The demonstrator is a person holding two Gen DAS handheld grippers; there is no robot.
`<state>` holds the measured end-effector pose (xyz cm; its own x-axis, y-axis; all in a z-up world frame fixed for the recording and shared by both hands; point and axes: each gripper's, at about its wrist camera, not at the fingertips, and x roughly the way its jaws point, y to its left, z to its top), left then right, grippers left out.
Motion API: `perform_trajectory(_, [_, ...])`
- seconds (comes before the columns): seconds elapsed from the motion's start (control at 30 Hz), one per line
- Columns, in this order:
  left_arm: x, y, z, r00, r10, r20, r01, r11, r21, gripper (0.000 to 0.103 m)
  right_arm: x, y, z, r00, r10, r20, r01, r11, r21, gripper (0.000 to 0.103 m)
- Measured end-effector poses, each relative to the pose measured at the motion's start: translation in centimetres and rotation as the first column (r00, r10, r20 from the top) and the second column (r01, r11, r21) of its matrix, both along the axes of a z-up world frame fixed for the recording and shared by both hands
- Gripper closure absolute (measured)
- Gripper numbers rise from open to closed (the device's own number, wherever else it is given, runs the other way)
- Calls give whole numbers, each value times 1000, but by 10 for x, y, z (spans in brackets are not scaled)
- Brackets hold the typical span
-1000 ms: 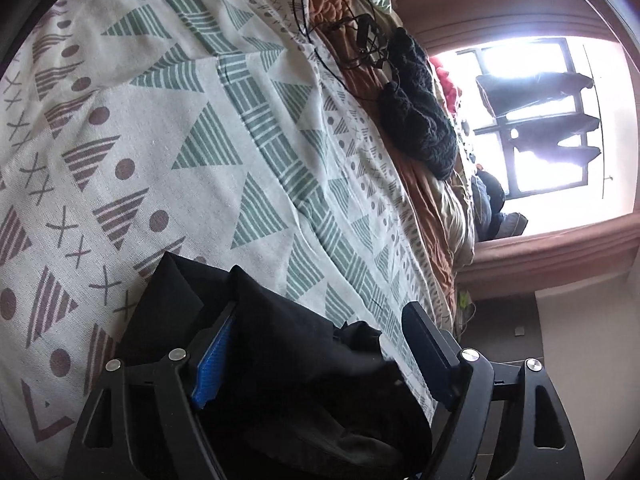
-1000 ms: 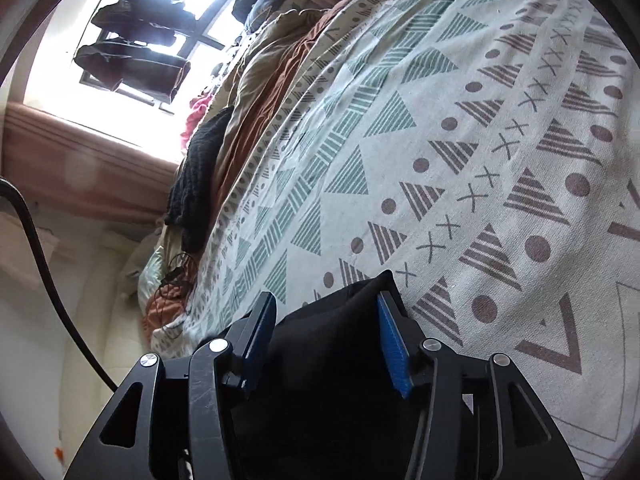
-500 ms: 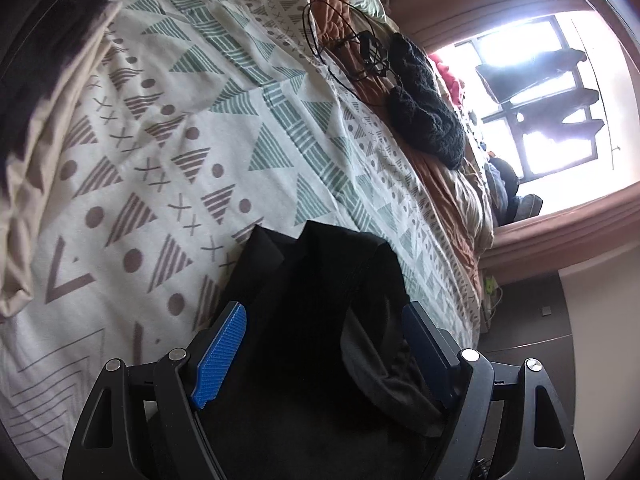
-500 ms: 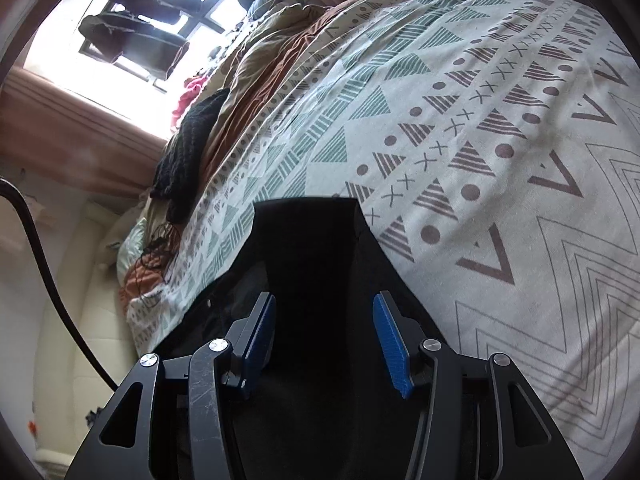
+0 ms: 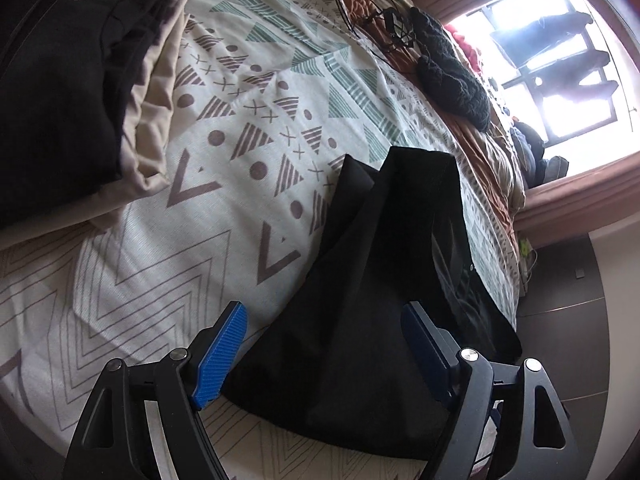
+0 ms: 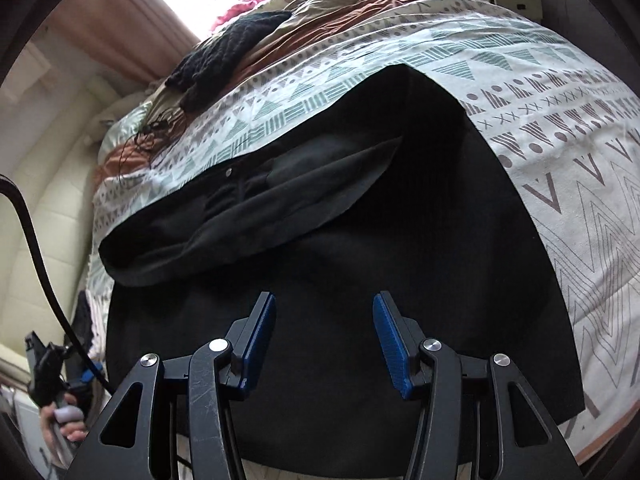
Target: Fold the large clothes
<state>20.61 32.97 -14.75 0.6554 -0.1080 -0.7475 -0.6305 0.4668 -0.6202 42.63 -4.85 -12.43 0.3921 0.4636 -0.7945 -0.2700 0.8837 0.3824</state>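
— Where is the garment [image 6: 360, 240] lying?

— It is lying spread on the bedspread [image 5: 168, 272], black cloth folded over itself, with a flap [image 6: 256, 216] resting across its upper part and a small button [image 6: 228, 172] showing beside that flap. In the left wrist view it is running as a long dark strip [image 5: 384, 264] away from the gripper, close to the bed's edge.

— And the left gripper [image 5: 324, 340]?

— It is hovering low over the near end of the garment, pointing along it. Its jaws are standing wide apart, one blue pad [image 5: 220, 356] over the bedspread, the other over the black cloth, gripping nothing.

— The right one?

— The right gripper [image 6: 324, 336] is hanging above the broad part of the garment, tilted down toward it. Its jaws are also parted, pads [image 6: 390, 344] facing each other with only air between them (the cloth is lying below, not pinched).

— Anything else on the bed?

— A folded stack [image 5: 80, 80], black on beige, is sitting well apart from the garment. Far off, a dark knit [image 5: 452, 76] and a tangle of cable [image 5: 376, 8] are lying on a rust blanket [image 6: 320, 28] near the window [image 5: 560, 60].
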Motion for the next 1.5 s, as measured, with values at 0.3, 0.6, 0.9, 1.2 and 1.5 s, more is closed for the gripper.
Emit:
perform_trajectory(0.3, [-42, -6, -20, 1000, 5, -22, -5, 999, -33, 25, -50, 65, -6, 992, 121, 26, -116, 983, -145, 52])
perform_trajectory(0.6, [-58, -12, -28, 999, 0, -37, -2, 999, -40, 33, -96, 97, -21, 976, 215, 18, -209, 961, -183, 52])
perform_trajectory(0.9, [-52, -13, -39, 998, -12, -57, 8, 998, -55, 33, -99, 112, -43, 972, 235, -17, -231, 937, -262, 52])
perform_trajectory(1.2, [-41, -11, -37, 999, 19, -47, -22, 998, -63, 33, -46, 134, -54, 980, 194, -47, -200, 944, -261, 61])
perform_trajectory(1.5, [-27, -6, -41, 997, 36, -64, -41, 997, -73, 33, 20, 161, -53, 982, 178, -61, -188, 947, -261, 62])
